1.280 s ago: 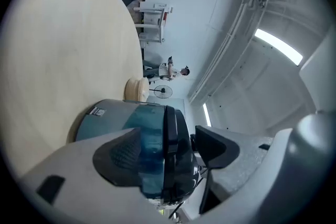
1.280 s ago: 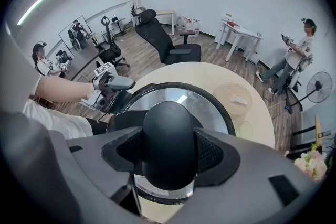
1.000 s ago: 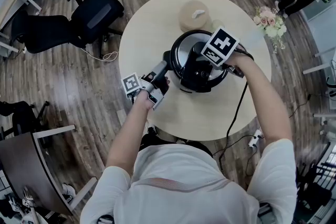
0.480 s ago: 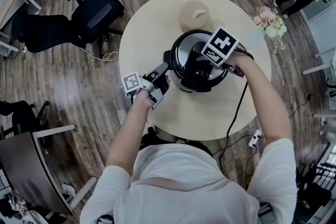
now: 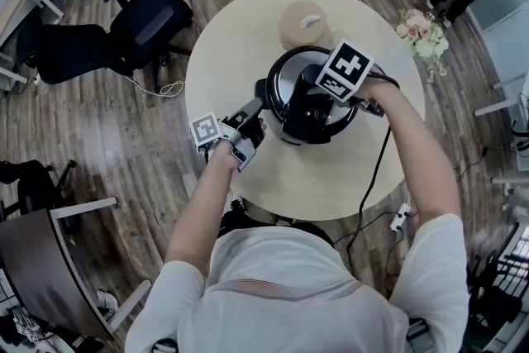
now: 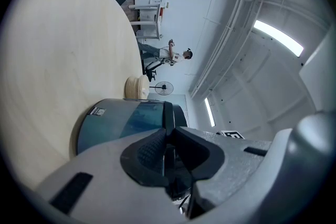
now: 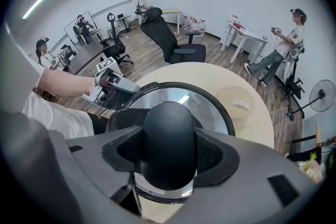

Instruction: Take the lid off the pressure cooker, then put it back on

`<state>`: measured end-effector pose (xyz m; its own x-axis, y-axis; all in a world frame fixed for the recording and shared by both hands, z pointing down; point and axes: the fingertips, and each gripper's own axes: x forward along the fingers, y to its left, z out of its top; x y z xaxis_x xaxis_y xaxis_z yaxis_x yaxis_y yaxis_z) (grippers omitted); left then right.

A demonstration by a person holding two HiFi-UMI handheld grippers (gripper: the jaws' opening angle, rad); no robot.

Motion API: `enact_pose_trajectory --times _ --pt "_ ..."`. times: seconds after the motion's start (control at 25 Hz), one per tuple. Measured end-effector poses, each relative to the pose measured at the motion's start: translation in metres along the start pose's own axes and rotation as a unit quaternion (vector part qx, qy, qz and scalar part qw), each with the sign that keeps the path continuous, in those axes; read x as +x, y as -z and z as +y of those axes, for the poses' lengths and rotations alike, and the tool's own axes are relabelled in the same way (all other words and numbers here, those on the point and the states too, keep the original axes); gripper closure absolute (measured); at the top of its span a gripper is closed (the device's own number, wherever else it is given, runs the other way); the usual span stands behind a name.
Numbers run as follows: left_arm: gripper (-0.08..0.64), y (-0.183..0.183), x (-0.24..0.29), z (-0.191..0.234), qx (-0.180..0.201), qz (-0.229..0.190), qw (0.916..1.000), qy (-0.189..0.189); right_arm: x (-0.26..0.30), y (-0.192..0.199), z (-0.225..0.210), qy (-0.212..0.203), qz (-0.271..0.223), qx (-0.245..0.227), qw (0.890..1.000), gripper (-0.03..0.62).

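Note:
The pressure cooker (image 5: 307, 99) stands mid-table with its steel lid (image 5: 285, 78) on. My right gripper (image 5: 321, 99) points down from above and is shut on the lid's black knob (image 7: 168, 136), which fills the space between both pads. My left gripper (image 5: 260, 97) lies level at the cooker's left side. Its jaws have just been closing, with the cooker's black side handle (image 6: 168, 115) between them, and they are now shut on it. The cooker's dark wall (image 6: 121, 123) fills the left gripper view. From the right gripper view, the left gripper (image 7: 118, 86) shows beside the lid's rim (image 7: 207, 105).
The round beige table (image 5: 240, 37) also carries a woven beige lidded basket (image 5: 304, 22) behind the cooker and a flower bunch (image 5: 420, 31) at its right edge. A black cord (image 5: 374, 178) runs off the near edge. A black office chair (image 5: 145, 21) stands at the left.
The left gripper's jaws look narrower at the side handle than a second ago. Both hands and the cooker keep their places.

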<state>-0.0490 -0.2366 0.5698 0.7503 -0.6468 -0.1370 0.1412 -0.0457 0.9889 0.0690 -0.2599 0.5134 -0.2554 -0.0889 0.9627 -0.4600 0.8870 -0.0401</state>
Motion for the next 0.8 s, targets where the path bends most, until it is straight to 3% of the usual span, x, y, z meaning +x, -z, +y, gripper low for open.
enact_pose_trajectory --times 0.16,0.36,0.56,0.8 --pt "0.5 -0.001 0.001 0.003 0.007 0.002 1.0 -0.005 0.002 0.002 0.001 -0.01 0.015 -0.039 0.999 0.313" --pt "0.5 0.0 0.001 0.001 0.005 0.0 1.0 -0.003 0.001 0.004 0.006 -0.039 0.025 -0.145 0.988 0.313" --pt "0.5 -0.003 0.0 0.001 0.002 -0.008 1.0 0.002 0.0 0.003 0.009 -0.05 0.024 -0.184 0.981 0.313" --pt "0.499 -0.002 -0.001 0.001 -0.002 -0.008 1.0 0.001 0.0 0.004 0.013 -0.063 0.05 -0.261 0.962 0.313"
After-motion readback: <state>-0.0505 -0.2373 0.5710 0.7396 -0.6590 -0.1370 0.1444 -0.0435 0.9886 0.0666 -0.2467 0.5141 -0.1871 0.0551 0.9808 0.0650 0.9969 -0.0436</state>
